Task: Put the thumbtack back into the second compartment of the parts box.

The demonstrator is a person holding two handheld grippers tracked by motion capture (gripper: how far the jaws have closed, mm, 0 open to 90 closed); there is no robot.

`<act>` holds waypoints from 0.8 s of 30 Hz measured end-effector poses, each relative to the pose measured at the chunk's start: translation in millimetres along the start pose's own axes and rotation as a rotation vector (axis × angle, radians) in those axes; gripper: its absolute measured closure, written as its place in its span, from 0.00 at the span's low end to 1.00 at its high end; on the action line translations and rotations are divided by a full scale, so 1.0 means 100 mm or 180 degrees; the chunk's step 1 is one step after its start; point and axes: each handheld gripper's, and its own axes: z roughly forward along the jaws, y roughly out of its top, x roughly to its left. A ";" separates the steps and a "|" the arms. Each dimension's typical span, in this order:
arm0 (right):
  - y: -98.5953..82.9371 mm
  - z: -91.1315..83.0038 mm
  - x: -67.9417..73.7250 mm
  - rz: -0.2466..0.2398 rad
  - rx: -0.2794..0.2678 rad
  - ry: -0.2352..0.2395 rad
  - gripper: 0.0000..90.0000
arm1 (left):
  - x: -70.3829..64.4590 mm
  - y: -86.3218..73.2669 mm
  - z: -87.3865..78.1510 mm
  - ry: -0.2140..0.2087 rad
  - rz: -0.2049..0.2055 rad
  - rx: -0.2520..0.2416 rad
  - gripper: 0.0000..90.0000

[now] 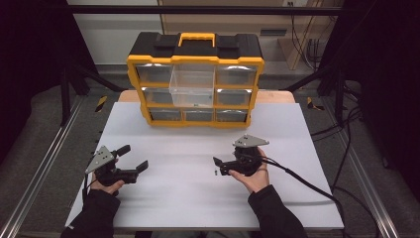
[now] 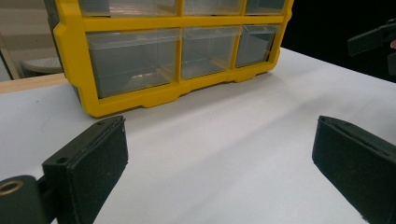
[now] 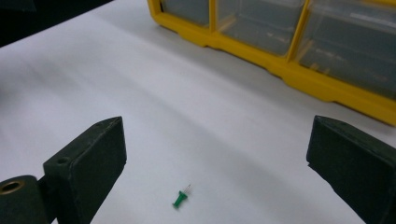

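Jaws of both grippers spread, green pushpin (image 3: 180, 199) on table between right gripper (image 3: 215, 158) jaws, organizer (image 1: 194, 79) middle drawer (image 1: 192, 88) pulled out

Lab or workshop test rig. White table (image 1: 198, 198) inside black metal frame (image 1: 198, 9), aluminium rails (image 1: 39, 173) along both sides, cables (image 1: 346, 134) trailing on grey floor at right. Yellow-black parts organiser (image 1: 194, 79) with clear drawers at far edge.

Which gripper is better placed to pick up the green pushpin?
Right. The right gripper is open with the green pushpin lying between its jaws; the left gripper is open too, but far across the table.
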 end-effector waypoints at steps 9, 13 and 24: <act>-0.22 0.23 0.10 -0.0097 0.0315 0.0036 0.08 | 0.00 0.00 0.00 -0.0004 -0.0013 -0.0012 0.03; -0.30 0.32 0.13 -0.0190 0.0418 0.0058 0.14 | 0.00 0.00 0.00 -0.0005 -0.0015 -0.0011 0.03; -0.43 0.46 0.16 -0.0244 0.0643 0.0042 0.42 | 0.00 0.00 -0.01 -0.0007 -0.0007 -0.0013 0.03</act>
